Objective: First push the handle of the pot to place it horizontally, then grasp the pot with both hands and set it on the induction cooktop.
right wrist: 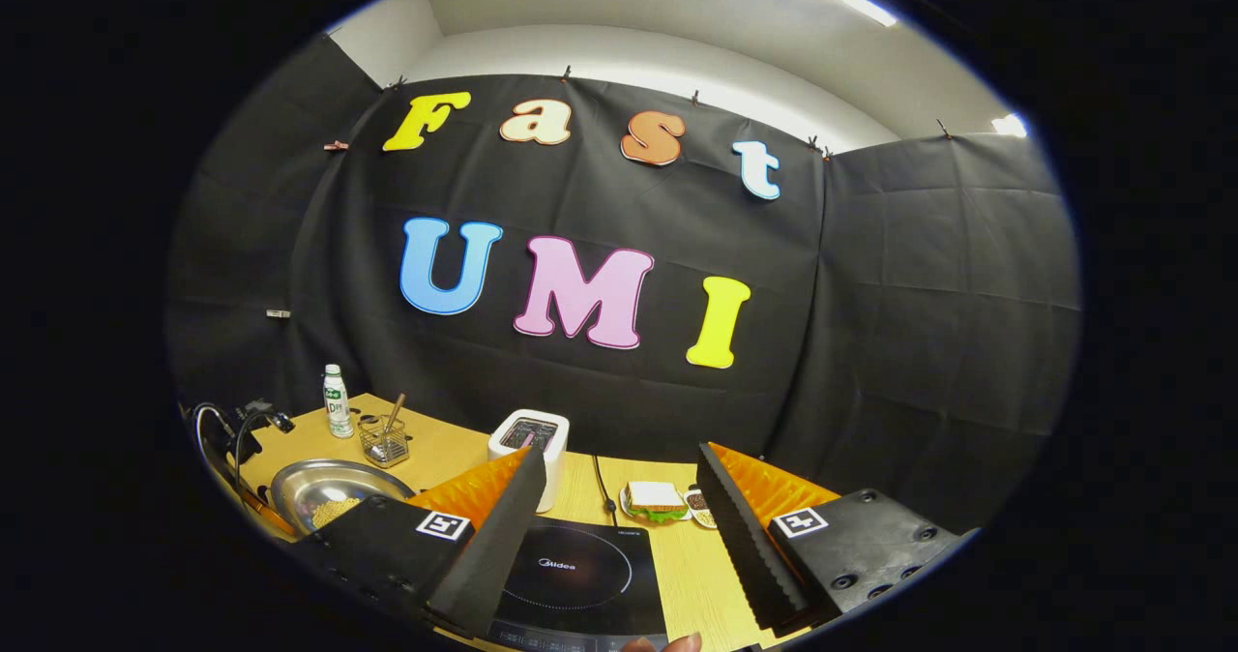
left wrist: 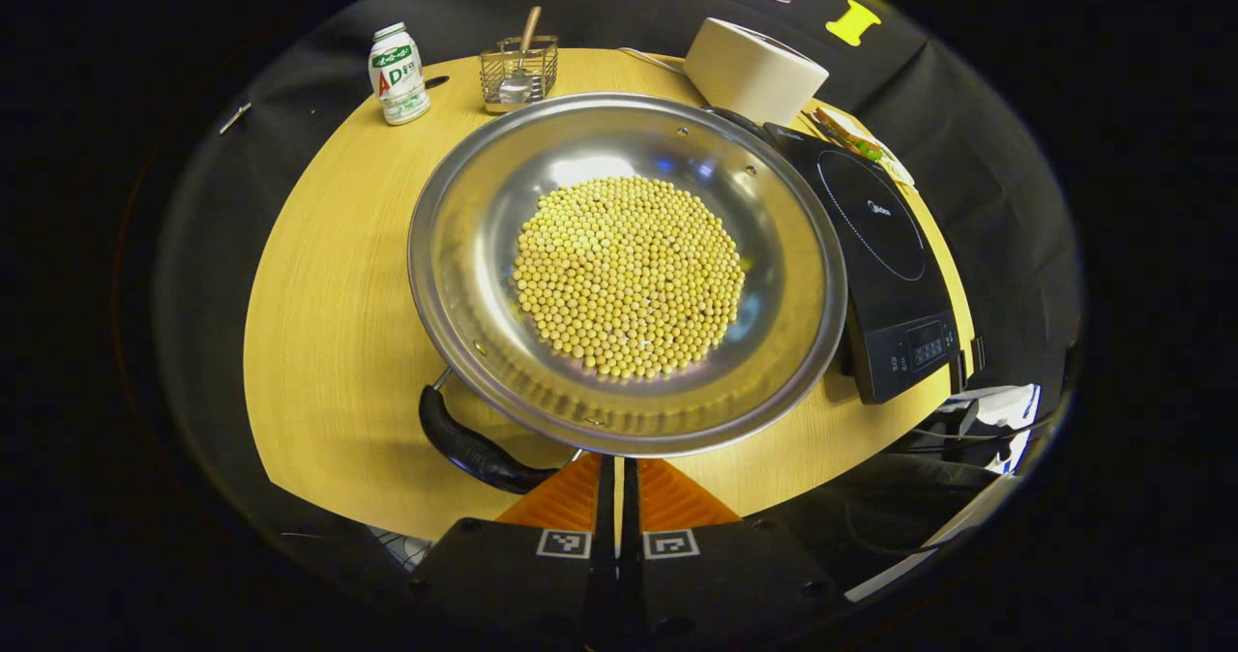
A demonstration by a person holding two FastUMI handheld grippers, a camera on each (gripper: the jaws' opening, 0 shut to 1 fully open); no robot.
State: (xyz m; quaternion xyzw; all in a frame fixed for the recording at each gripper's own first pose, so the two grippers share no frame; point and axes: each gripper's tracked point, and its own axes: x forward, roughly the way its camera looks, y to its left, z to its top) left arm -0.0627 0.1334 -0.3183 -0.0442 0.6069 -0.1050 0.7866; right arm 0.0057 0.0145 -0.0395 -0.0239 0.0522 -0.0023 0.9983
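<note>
A wide steel pot (left wrist: 464,246) holding a heap of yellow beans (left wrist: 629,275) sits in the middle of the round wooden table (left wrist: 329,323). Its black handle (left wrist: 472,449) sticks out from under the near rim, toward the lower left. My left gripper (left wrist: 616,473) is shut, with nothing seen between its fingers, and its tips are right at the pot's near rim beside the handle. The black induction cooktop (left wrist: 875,236) lies just right of the pot. In the right gripper view, my right gripper (right wrist: 619,502) hangs open above the cooktop (right wrist: 580,575), and the pot (right wrist: 329,497) shows far left.
A white toaster (left wrist: 754,76) stands behind the cooktop, with a sandwich plate (right wrist: 655,499) to its right. A small bottle (left wrist: 397,74) and a wire basket with a spoon (left wrist: 519,72) stand at the table's far edge. A fingertip (right wrist: 667,644) shows at the bottom.
</note>
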